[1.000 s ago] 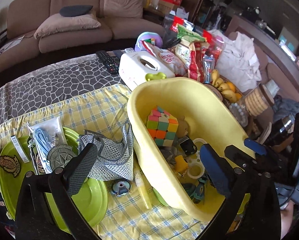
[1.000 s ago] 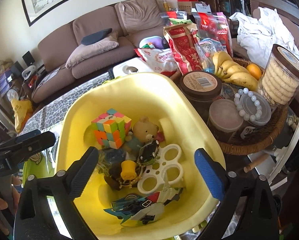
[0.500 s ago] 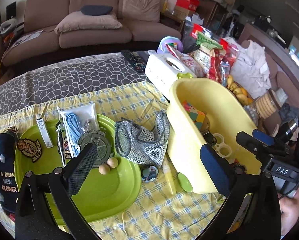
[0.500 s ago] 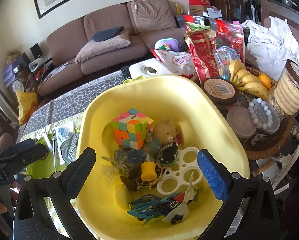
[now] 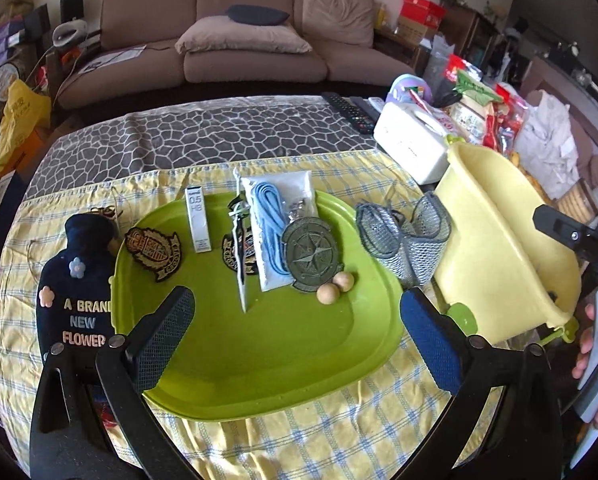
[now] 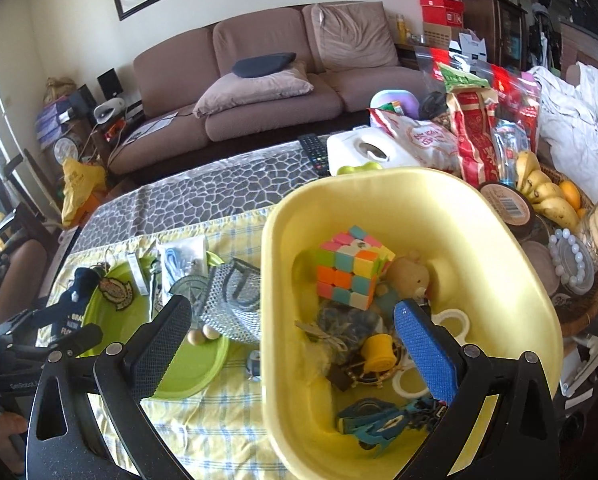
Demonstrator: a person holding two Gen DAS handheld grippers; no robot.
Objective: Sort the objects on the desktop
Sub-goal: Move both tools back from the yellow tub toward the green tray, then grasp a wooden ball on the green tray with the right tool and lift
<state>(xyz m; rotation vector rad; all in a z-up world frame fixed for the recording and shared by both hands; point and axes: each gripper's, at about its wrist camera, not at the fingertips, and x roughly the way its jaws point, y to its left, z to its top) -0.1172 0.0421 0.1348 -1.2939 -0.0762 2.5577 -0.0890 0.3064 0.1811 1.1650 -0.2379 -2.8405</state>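
My left gripper [image 5: 295, 334] has its jaws spread and empty, textured pads over the glossy lime-green tray [image 5: 259, 364]. On the tray: two round wooden beads [image 5: 335, 287], a woven compass patch [image 5: 310, 252], a bagged blue cable [image 5: 273, 236], and a 0.5 HB lead box [image 5: 198, 219]. The grey mesh pouch [image 5: 407, 236] slumps between the tray and the yellow plastic tub [image 5: 495, 256]. My right gripper [image 6: 293, 350] is also spread and empty, straddling the tub's near wall; inside are a pastel puzzle cube [image 6: 349, 266] and a small teddy bear [image 6: 409, 276]. Versus a second ago, my left view has swung off the tub onto the tray.
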